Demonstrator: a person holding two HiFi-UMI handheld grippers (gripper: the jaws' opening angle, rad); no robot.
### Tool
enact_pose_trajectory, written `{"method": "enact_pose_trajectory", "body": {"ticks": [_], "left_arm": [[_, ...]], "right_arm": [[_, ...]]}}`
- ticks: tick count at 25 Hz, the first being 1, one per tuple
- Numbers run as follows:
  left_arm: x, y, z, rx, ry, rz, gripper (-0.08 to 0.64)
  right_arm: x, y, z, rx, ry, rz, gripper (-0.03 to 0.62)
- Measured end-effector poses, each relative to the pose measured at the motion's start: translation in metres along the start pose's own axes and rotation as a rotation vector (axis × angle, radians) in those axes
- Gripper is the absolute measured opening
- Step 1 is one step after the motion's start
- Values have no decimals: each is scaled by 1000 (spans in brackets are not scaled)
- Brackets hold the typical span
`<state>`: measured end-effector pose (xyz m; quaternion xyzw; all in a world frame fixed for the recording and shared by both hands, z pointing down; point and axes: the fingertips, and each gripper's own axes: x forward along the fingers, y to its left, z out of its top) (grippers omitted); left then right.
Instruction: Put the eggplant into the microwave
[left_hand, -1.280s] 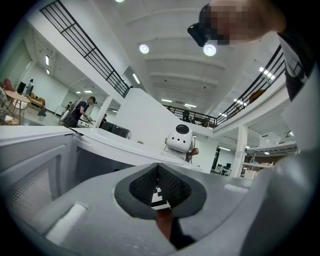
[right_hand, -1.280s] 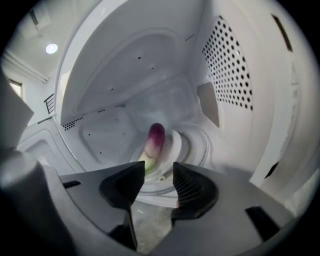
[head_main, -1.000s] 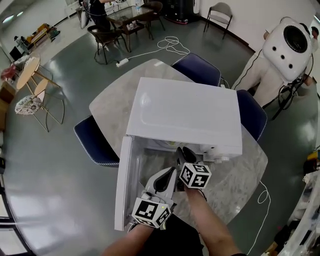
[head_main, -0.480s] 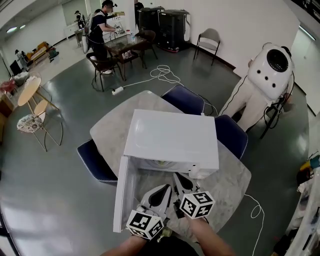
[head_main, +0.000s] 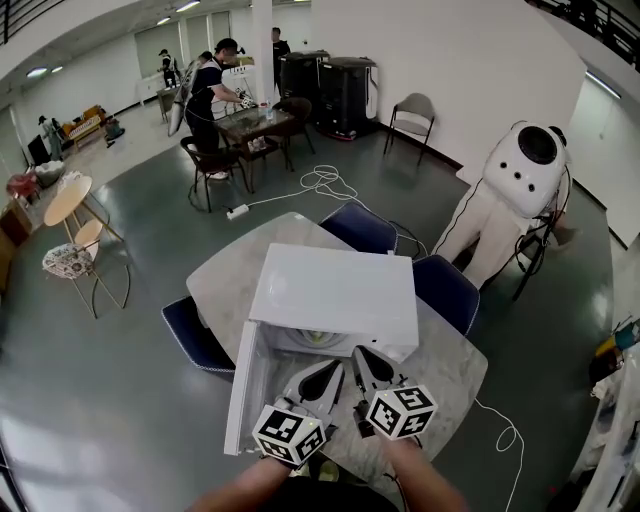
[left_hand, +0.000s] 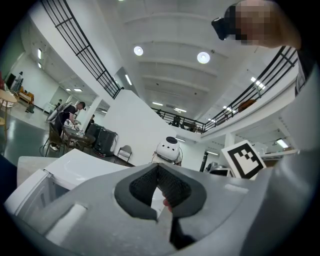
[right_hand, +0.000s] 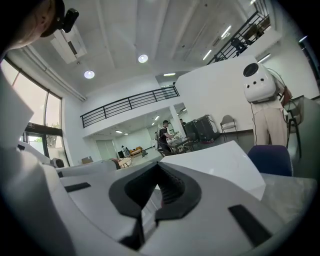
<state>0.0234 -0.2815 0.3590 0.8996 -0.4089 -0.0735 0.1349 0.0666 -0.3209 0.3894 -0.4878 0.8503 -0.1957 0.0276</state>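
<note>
The white microwave (head_main: 335, 290) stands on the marble table (head_main: 452, 362) with its door (head_main: 243, 378) swung open to the left. No eggplant shows in any view, and the oven's inside is mostly hidden under its top. My left gripper (head_main: 333, 370) and right gripper (head_main: 358, 354) hover side by side in front of the opening, raised to about the level of the top. In the left gripper view my left gripper (left_hand: 158, 167) is shut with nothing between its pads. My right gripper (right_hand: 159, 168) is shut and empty too, and the microwave top (right_hand: 215, 160) lies beyond it.
Blue chairs (head_main: 365, 228) (head_main: 447, 290) (head_main: 195, 335) ring the table. A white rounded robot shell (head_main: 520, 185) stands at the right. A white cable (head_main: 325, 182) lies on the grey floor behind. People work at a dark table (head_main: 250, 120) far back.
Both grippers have risen and drawn back from the microwave opening. The right gripper's jaws, spread a second ago, have closed. The head view has lifted and shows more of the room.
</note>
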Motion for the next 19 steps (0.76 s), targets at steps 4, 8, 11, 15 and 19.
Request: {"method": "enact_pose_trajectory", "body": {"ticks": [4,8,11,15,19], "left_arm": [[3,-4,14,13,-3,1,8],[-1,-10,22,22,-16,-2,8],[-3,-14,25,39,-17,-4,8],[-2,-19,23,45,-6,0,8],[-4,-24,23,51,-3,-3,8]], "right_arm": [[-11,1,23,-35,-30,-1,0],[-22,3,31,-61,-46,-4,0],[-25,6,32,-67,-52,0,0],[-29,10,34,-76,-53,10,0],[-33,14,35,-85,-56,15,0]]}}
